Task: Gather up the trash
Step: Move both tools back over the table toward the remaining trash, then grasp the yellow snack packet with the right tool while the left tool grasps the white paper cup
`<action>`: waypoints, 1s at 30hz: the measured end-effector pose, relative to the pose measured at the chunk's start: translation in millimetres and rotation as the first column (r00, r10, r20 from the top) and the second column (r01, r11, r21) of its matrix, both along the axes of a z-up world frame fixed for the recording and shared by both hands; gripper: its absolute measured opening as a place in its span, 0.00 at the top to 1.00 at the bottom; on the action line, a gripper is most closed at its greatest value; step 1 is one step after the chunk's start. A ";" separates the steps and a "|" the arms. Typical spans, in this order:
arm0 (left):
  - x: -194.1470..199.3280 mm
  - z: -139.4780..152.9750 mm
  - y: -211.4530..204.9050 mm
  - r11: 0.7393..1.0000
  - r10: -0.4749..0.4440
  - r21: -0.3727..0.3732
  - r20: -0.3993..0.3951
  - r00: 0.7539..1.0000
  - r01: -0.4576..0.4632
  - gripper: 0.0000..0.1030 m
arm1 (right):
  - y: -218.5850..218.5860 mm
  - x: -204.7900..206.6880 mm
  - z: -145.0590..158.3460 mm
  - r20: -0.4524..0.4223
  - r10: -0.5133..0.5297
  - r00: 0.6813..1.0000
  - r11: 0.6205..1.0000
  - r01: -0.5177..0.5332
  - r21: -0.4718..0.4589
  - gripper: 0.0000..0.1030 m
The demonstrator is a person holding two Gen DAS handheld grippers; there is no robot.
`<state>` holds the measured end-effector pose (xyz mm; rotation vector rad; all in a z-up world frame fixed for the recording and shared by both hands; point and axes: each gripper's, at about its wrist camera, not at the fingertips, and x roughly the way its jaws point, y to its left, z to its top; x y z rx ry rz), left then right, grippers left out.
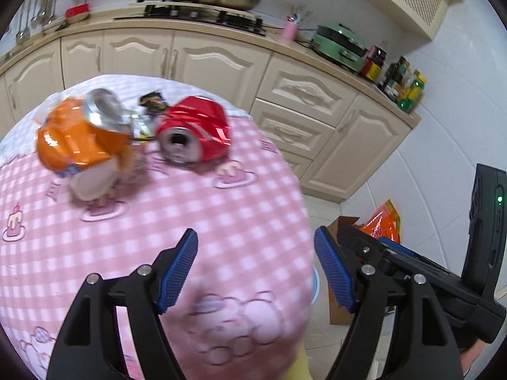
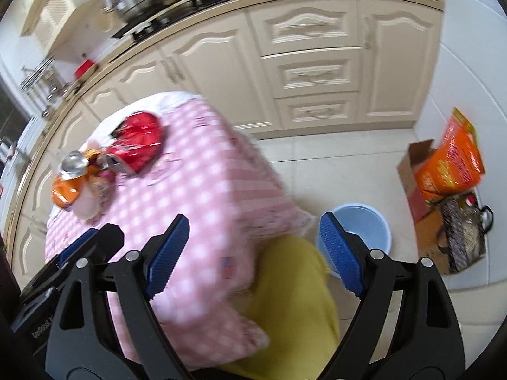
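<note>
On the pink checked tablecloth (image 1: 221, 221) a crushed orange can (image 1: 76, 136) lies at the far left. A crushed red can (image 1: 193, 129) lies beside it, mouth toward me, with a dark wrapper (image 1: 153, 101) behind them. A pale crumpled scrap (image 1: 92, 183) sits under the orange can. My left gripper (image 1: 255, 237) hangs open above the near part of the table, well short of the cans, nothing between its fingers. My right gripper (image 2: 255, 221) is open and empty over the table's corner. The red can (image 2: 139, 145) and orange can (image 2: 68, 183) lie far to its left.
A light blue bucket (image 2: 364, 221) stands on the tiled floor by the table's corner, next to something yellow (image 2: 294, 285) below the cloth. A cardboard box with an orange bag (image 2: 450, 164) and a patterned bag (image 2: 462, 237) sit by the wall. Cream cabinets (image 2: 317, 72) line the back.
</note>
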<state>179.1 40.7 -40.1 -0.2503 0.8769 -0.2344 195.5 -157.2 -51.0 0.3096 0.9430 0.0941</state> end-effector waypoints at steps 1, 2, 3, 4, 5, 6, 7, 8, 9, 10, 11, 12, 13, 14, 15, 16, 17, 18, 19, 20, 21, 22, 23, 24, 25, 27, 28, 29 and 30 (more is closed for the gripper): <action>0.1 0.0 10.8 1.000 0.007 -0.007 -0.003 1.000 -0.007 0.28 | 8.9 2.9 1.7 0.002 0.016 1.000 1.000 -0.016 0.002 0.19; 0.4 0.0 20.3 1.000 0.019 -0.011 -0.005 1.000 -0.019 0.28 | 18.4 6.1 3.7 0.005 0.032 0.999 0.999 -0.032 0.003 0.19; 0.8 -0.3 27.9 0.999 0.029 -0.016 -0.005 1.000 -0.030 0.28 | 25.7 7.3 5.0 0.008 0.045 0.999 0.999 -0.045 0.002 0.19; 0.9 -0.1 38.6 0.999 0.049 -0.022 -0.003 0.999 -0.050 0.28 | 34.5 10.0 6.7 0.011 0.059 0.998 0.998 -0.059 -0.002 0.19; 1.4 -0.1 48.0 0.997 0.067 -0.027 -0.004 0.998 -0.067 0.28 | 44.2 12.9 8.3 0.012 0.076 0.997 0.997 -0.076 -0.010 0.19; 2.2 -0.5 54.1 0.996 0.079 -0.031 -0.004 0.997 -0.079 0.28 | 53.3 15.2 9.2 0.014 0.093 0.996 0.996 -0.093 -0.017 0.19; 2.9 -0.8 65.6 0.995 0.097 -0.038 -0.006 0.995 -0.097 0.28 | 63.1 18.0 10.7 0.017 0.116 0.993 0.993 -0.116 -0.024 0.19; 3.7 -1.1 73.1 0.993 0.108 -0.043 -0.009 0.994 -0.108 0.28 | 73.5 20.8 12.1 0.019 0.141 0.990 0.990 -0.140 -0.031 0.19; 4.3 -1.9 81.9 0.991 0.120 -0.052 -0.014 0.993 -0.120 0.28 | 80.9 23.0 12.4 0.020 0.155 0.988 0.987 -0.154 -0.038 0.19; 5.1 -3.2 92.0 0.989 0.129 -0.067 -0.021 0.991 -0.130 0.27 | 87.8 25.9 12.8 0.020 0.170 0.985 0.985 -0.169 -0.042 0.19; 6.1 -5.1 100.5 0.988 0.129 -0.084 -0.029 0.991 -0.131 0.27 | 95.0 28.7 13.0 0.018 0.185 0.983 0.982 -0.184 -0.042 0.19; 6.8 -7.3 106.7 0.987 0.127 -0.097 -0.036 0.991 -0.130 0.27 | 103.6 32.7 12.3 0.013 0.204 0.979 0.978 -0.203 -0.040 0.19; 8.3 -9.7 115.3 0.985 0.128 -0.114 -0.046 0.991 -0.132 0.27 | 109.8 35.7 12.1 0.008 0.218 0.976 0.975 -0.217 -0.037 0.19; 9.2 -11.8 123.2 0.982 0.136 -0.126 -0.053 0.989 -0.142 0.27 | 118.2 39.8 11.1 0.000 0.235 0.972 0.971 -0.235 -0.034 0.19; 9.3 -13.8 129.9 0.978 0.151 -0.133 -0.058 0.987 -0.157 0.27 | 124.3 42.1 10.0 -0.004 0.247 0.969 0.968 -0.247 -0.031 0.19; 8.9 -15.6 134.9 0.976 0.162 -0.139 -0.062 0.985 -0.169 0.27 | 130.9 45.5 8.8 -0.009 0.262 0.965 0.965 -0.262 -0.028 0.19; 9.5 -17.4 141.1 0.972 0.173 -0.148 -0.067 0.983 -0.181 0.27 | 134.9 48.2 7.2 -0.014 0.271 0.962 0.962 -0.272 -0.027 0.19; 9.5 -18.5 145.0 0.970 0.179 -0.156 -0.071 0.981 -0.188 0.27 | 142.6 52.2 5.6 -0.024 0.285 0.958 0.958 -0.286 -0.028 0.19; 9.9 -20.2 151.1 0.965 0.184 -0.173 -0.078 0.980 -0.195 0.27 | 148.6 55.1 4.3 -0.030 0.297 0.954 0.954 -0.298 -0.027 0.19; 10.9 -21.4 155.3 0.962 0.185 -0.189 -0.084 0.979 -0.198 0.27 | 152.5 56.6 3.4 -0.032 0.307 0.951 0.951 -0.308 -0.028 0.20; 11.2 -22.5 159.5 0.958 0.185 -0.207 -0.089 0.979 -0.200 0.27 | 160.1 59.6 2.5 -0.035 0.324 0.945 0.945 -0.325 -0.029 0.21; 12.1 -24.4 163.8 0.953 0.185 -0.226 -0.096 0.978 -0.203 0.27 | 165.1 62.3 1.5 -0.036 0.335 0.942 0.942 -0.336 -0.028 0.24; 12.6 -25.9 166.7 0.950 0.187 -0.233 -0.102 0.977 -0.206 0.27 | 169.2 65.3 0.3 -0.041 0.342 0.939 0.939 -0.343 -0.026 0.27; 13.0 -27.2 169.0 0.949 0.190 -0.236 -0.107 0.976 -0.210 0.27 | 173.6 68.6 -1.6 -0.048 0.346 0.937 0.937 -0.347 -0.020 0.34; 13.1 -29.1 171.3 0.947 0.195 -0.237 -0.112 0.974 -0.217 0.27 | 175.8 71.8 -2.7 -0.050 0.348 0.936 0.937 -0.349 -0.012 0.40; 14.1 -31.8 174.2 0.943 0.198 -0.247 -0.120 0.973 -0.222 0.27 | 179.7 80.3 -5.3 -0.055 0.345 0.937 0.938 -0.346 -0.015 0.41; 14.4 -32.3 174.6 0.942 0.197 -0.252 -0.121 0.973 -0.222 0.27 | 182.0 84.7 -7.5 -0.060 0.339 0.939 0.940 -0.341 -0.024 0.41; 14.9 -32.8 175.4 0.941 0.195 -0.256 -0.121 0.973 -0.221 0.27 | 183.5 87.9 -9.6 -0.064 0.334 0.940 0.942 -0.336 -0.024 0.42; 13.2 -33.6 178.1 0.941 0.195 -0.257 -0.121 0.973 -0.221 0.27 | 183.7 89.6 -11.1 -0.067 0.333 0.940 0.942 -0.335 -0.020 0.45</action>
